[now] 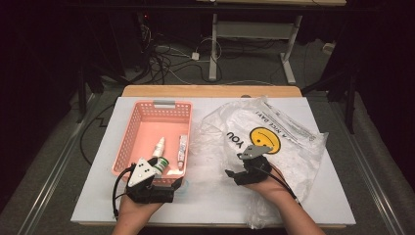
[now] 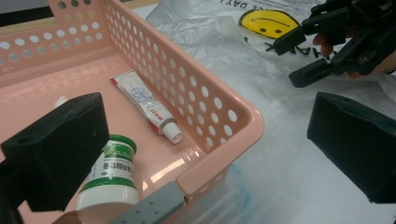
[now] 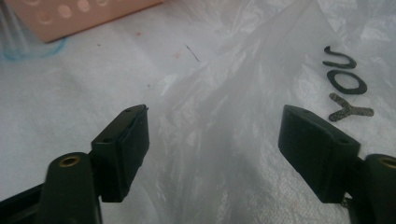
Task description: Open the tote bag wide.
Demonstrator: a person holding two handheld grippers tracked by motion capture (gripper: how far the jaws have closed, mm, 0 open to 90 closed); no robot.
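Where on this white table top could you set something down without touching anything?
Free: the near edge strip of the table top between both hands, and left of the pink basket. Crowded: the right half under the plastic bag; basket holds bottle and tube.

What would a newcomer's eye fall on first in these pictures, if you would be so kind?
Most likely the yellow smiley face printed on the crumpled clear plastic bag, which lies on the right half of the white table. Next comes the pink perforated basket at the left, holding a green-capped bottle and a white tube. The right tool hovers open over the bag's edge, and the left tool stands open at the basket's near corner.
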